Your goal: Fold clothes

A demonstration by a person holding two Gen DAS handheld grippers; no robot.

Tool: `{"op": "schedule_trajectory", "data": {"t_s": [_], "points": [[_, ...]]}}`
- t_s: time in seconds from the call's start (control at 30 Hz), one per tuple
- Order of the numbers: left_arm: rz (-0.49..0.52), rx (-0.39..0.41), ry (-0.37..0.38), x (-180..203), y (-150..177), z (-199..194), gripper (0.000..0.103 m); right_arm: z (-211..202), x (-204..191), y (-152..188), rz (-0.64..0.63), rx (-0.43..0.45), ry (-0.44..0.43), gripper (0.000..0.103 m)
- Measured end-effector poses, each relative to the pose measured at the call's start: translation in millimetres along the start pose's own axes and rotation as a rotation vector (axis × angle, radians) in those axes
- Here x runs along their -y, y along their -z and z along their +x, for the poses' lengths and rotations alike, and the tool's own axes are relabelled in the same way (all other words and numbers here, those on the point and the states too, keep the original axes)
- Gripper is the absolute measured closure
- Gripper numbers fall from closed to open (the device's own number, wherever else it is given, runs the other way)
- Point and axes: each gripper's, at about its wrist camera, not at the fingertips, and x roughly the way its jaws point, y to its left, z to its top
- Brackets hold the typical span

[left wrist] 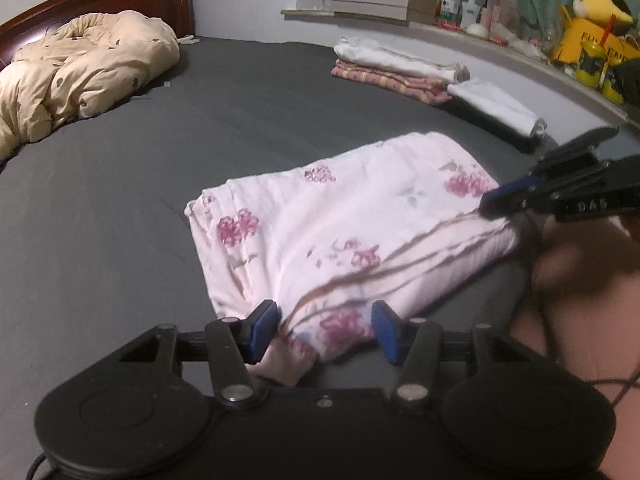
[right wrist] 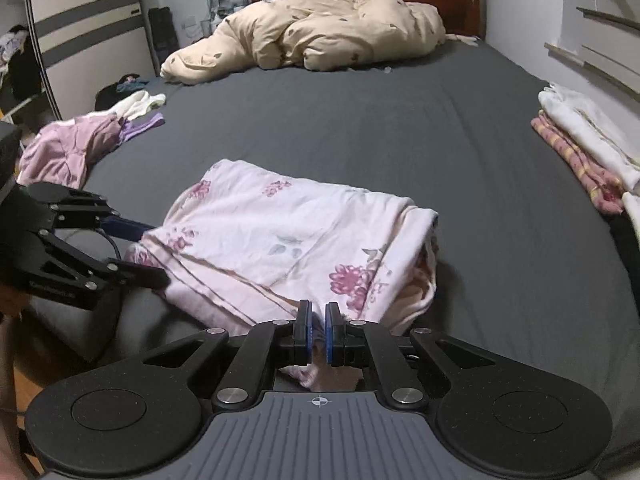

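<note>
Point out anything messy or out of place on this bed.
The floral garment is folded unevenly: its right-hand layers bulge and stick out, and creases run across it. A purple garment lies crumpled at the bed's left edge, unlike the neat folded stack on the right.

Bare grey bed point(right wrist: 360, 120) lies open beyond the floral garment point(right wrist: 280, 232). Folded stack point(right wrist: 580, 148) blocks the right edge, loose purple clothes point(right wrist: 68, 148) the left (crumpled duvet point(right wrist: 320, 24) fills the headboard end).
</note>
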Motion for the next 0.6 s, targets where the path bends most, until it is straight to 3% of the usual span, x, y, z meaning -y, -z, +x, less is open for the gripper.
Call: {"op": "schedule_trajectory", "data": {"t_s": [0.13, 0.3, 0.4, 0.6], "points": [[-0.044, 0.031, 0.013, -4.1, -2.8, -19.7, 0.052, -12.4, -2.2, -7.5, 0.007, -0.02, 0.025, 0.099], [-0.089, 0.158, 0.075, -0.2, -29.2, -38.5, 0.05, -28.2, -10.6, -24.6, 0.024, 0.1, 0.023, 0.099], [-0.081, 0.186, 0.077, 7.6, -48.6, -23.1, 0.049, -13.0, -7.6, -34.2, 0.035, 0.133, 0.032, 0.099], [-0.139, 0.048, 0.048, 11.6, -48.3, 35.7, 0.049, 32.6, 11.1, -23.3, 0.15, 0.021, 0.047, 0.099]]}}
